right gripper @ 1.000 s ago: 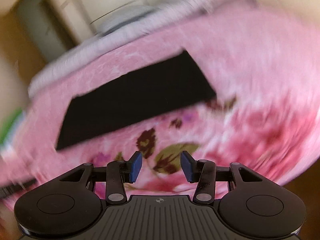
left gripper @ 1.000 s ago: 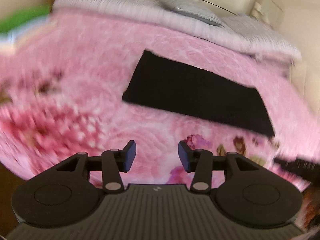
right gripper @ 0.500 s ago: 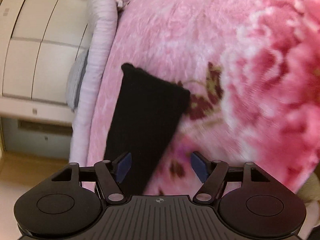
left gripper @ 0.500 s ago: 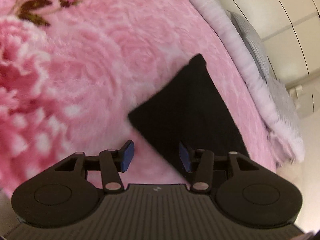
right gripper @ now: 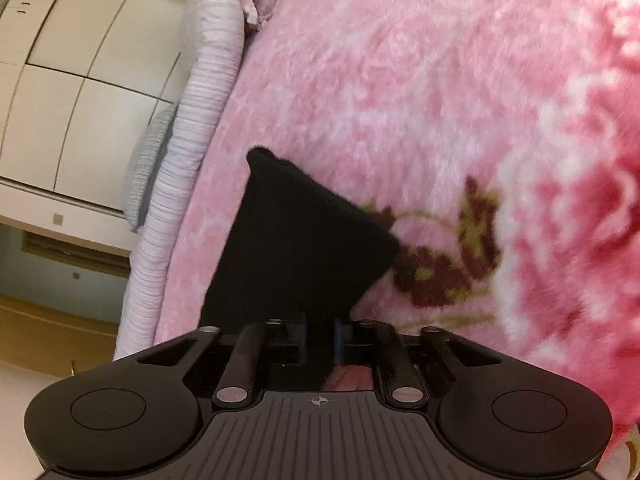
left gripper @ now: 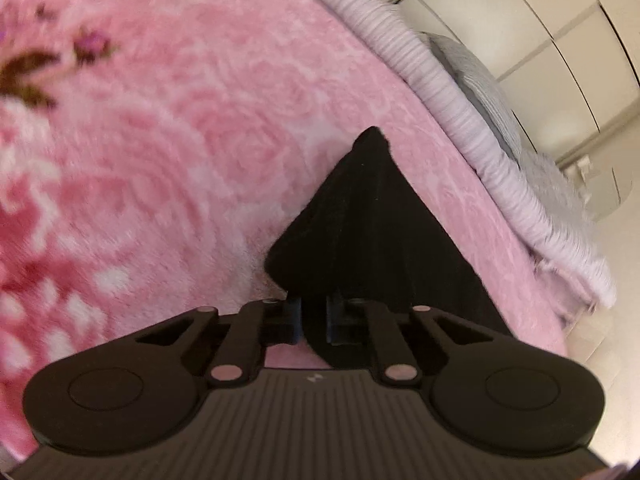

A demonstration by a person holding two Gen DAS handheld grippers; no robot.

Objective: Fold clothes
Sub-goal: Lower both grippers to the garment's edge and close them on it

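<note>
A black folded garment (left gripper: 376, 232) lies on a pink flowered blanket (left gripper: 180, 120). In the left wrist view my left gripper (left gripper: 314, 316) has its jaws closing on the near edge of the cloth, which is pinched between the blue pads and bunches up a little. In the right wrist view the same black garment (right gripper: 296, 248) runs from the fingers toward the bed's far edge. My right gripper (right gripper: 320, 338) is closing on its near edge too, with black cloth between the pads.
A pale ribbed bed edge (left gripper: 452, 92) and a grey pillow (left gripper: 480, 80) border the blanket (right gripper: 400, 80). Cream wardrobe doors (right gripper: 68, 80) stand beyond the pale bed edge (right gripper: 188, 152). A big dark-red flower print (right gripper: 440, 264) lies right of the garment.
Both grippers came down onto the garment's ends and rolled. Their jaws went from wide apart to closed on the cloth's near edges, and the cloth has lifted slightly there.
</note>
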